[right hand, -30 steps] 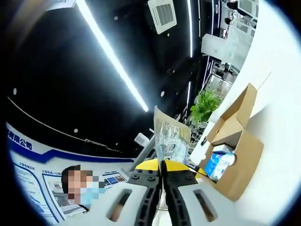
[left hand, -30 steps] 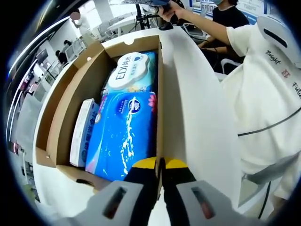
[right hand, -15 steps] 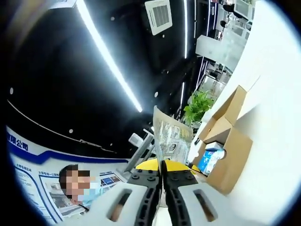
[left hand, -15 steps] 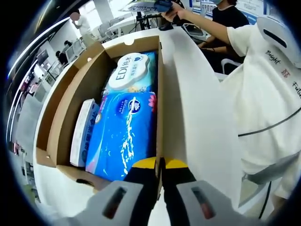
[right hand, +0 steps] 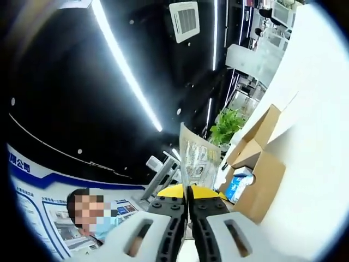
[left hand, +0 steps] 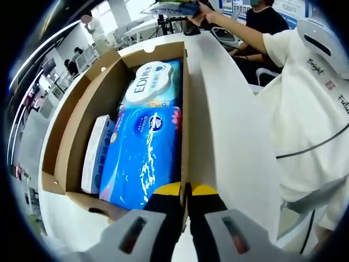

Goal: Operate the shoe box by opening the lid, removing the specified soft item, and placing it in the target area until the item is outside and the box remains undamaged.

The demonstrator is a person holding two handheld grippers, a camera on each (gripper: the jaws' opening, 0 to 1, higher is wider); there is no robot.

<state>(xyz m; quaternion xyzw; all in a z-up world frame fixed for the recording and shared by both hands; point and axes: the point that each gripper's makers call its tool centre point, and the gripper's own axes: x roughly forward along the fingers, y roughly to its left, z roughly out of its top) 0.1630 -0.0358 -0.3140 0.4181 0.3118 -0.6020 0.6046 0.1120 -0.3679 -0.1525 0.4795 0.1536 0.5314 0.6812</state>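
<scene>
The left gripper (left hand: pixel 186 191) pinches the near wall of the open shoe box (left hand: pixel 68 139), where tissue packs (left hand: pixel 143 150) lie, while the right gripper (right hand: pixel 188 192), clamped on a flat printed packet (right hand: pixel 198 159), holds it raised beyond the box, so I judge the removing step is done and the placing on the white table (left hand: pixel 232 142) comes next.
</scene>
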